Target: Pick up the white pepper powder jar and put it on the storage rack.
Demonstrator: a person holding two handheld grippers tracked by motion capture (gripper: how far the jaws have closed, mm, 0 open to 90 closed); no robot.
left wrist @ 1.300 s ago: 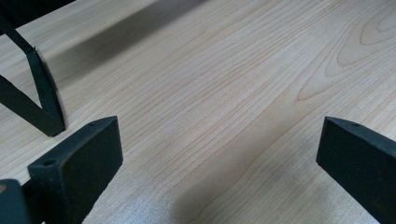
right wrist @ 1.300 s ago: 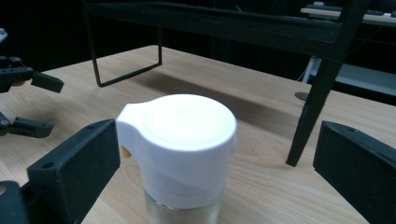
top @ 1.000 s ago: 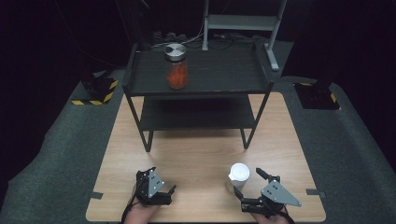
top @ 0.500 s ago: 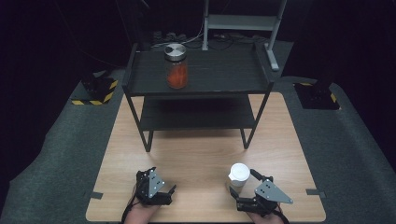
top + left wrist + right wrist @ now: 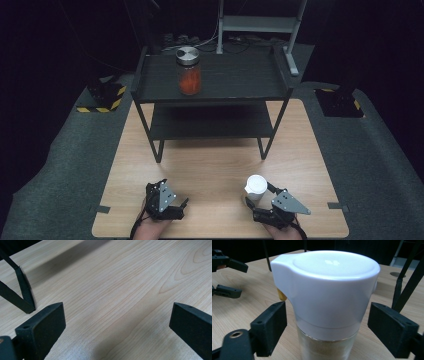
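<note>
A glass jar with a white flip-top lid [image 5: 255,185] [image 5: 327,287] stands on the wooden table [image 5: 215,165] near its front right. My right gripper [image 5: 258,196] [image 5: 328,322] is open, with one jaw on each side of the jar just below the lid and a gap at both. At the front left my left gripper [image 5: 182,204] [image 5: 117,315] is open over bare wood and holds nothing. It also appears in the right gripper view as the left gripper [image 5: 227,277], open, beyond the jar.
A black two-tier shelf rack [image 5: 215,95] stands across the far half of the table. On its top shelf is a glass jar with orange contents and a metal lid [image 5: 189,70]. One rack leg [image 5: 23,297] stands just left of my left gripper. Grey matting surrounds the table.
My right gripper has shifted left toward the white-lidded jar, so its jaws now straddle it. The left gripper and the jar have stayed where they were.
</note>
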